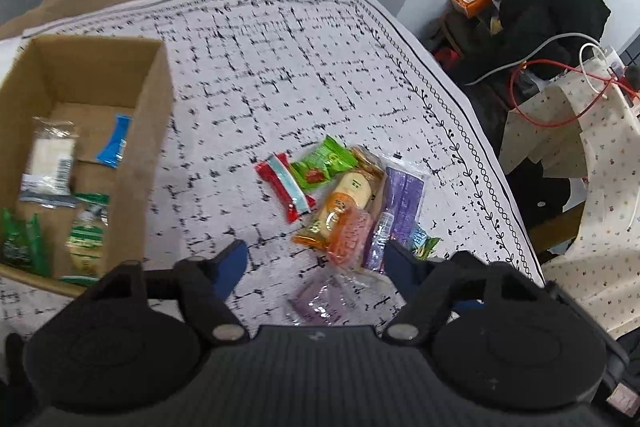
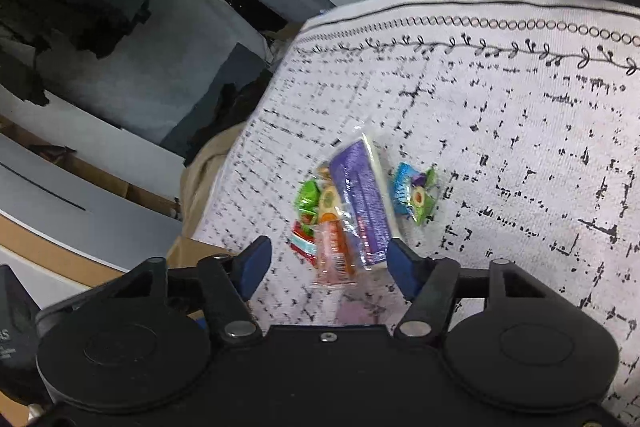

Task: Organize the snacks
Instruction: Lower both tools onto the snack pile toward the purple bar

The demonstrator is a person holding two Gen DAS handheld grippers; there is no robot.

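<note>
Left wrist view is showing the left gripper (image 1: 316, 259) with its blue-tipped jaws standing apart and holding nothing, hanging above a white tablecloth (image 1: 280, 67) printed with broken black lines. Just ahead of the jaws, a clear purple-tinted wrapper (image 1: 320, 301) is lying between the fingers, and beyond it a pile of snacks is resting on the cloth: a pink packet (image 1: 350, 237), an orange packet (image 1: 340, 203), a long purple packet (image 1: 402, 205), a green packet (image 1: 322, 167) and a red-and-white packet (image 1: 286, 187), touching or overlapping one another. To the left, a cardboard box (image 1: 154, 131) is sitting on the cloth, already containing a clear white-filled packet (image 1: 50, 159), a blue packet (image 1: 116, 143) and green packets (image 1: 86, 239). Right wrist view is showing the right gripper (image 2: 328, 259), its jaws likewise spread and empty, poised over the same pile, with the pink packet and long purple packet lying between the fingertips and a blue-and-green packet (image 2: 414, 195) just to the right of the pile. Printing on the wrappers is too blurred to read.
</note>
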